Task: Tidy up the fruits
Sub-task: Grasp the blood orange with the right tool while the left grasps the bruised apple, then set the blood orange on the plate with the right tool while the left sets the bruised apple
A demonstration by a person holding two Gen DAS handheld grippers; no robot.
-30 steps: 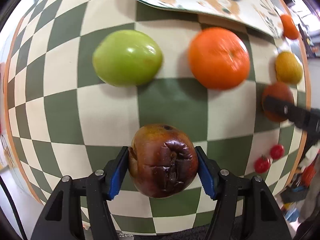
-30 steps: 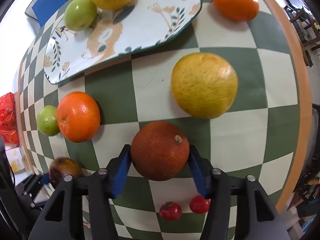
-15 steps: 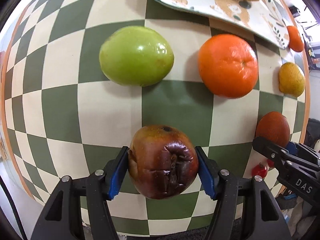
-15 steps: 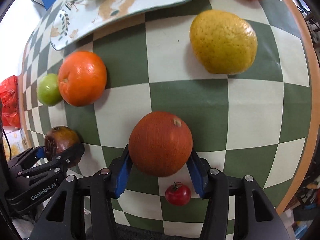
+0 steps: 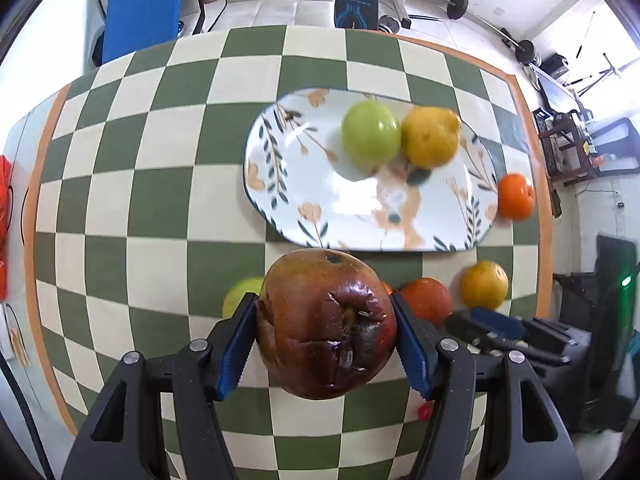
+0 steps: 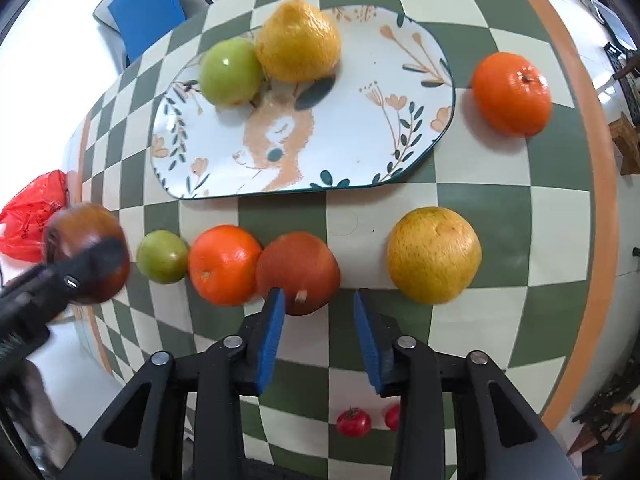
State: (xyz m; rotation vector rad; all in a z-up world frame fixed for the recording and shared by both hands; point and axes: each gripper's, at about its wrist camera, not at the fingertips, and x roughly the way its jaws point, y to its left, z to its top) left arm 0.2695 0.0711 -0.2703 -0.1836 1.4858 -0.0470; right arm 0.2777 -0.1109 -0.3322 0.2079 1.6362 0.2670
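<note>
The left gripper (image 5: 326, 334) was clamped on the bruised, wrinkled dark fruit (image 5: 326, 326), its blue pads (image 5: 236, 346) pressed against both flanks and the fruit carried clear of the checkered table (image 5: 140, 208), with the floral plate (image 5: 360, 216) lying at twelve o'clock from it. To place it well, I judged the carry should run forward and slightly left onto the bare part of the plate, at about eight o'clock from the green apple (image 5: 371, 135) and the yellow citrus (image 5: 430, 137) already resting there, and the grip should stay gentle, since the skin looked soft and split. It should be set down before the jaws part, so nothing rolls. The right gripper (image 6: 319, 304) stood moderately open and empty, its left pad (image 6: 272, 332) just beside or touching the reddish-brown orange (image 6: 298, 270), which sat on the table against another orange (image 6: 224, 264). A small green fruit (image 6: 162, 256), a large yellow citrus (image 6: 434, 254) and a third orange (image 6: 512, 94) waited on the cloth.
</note>
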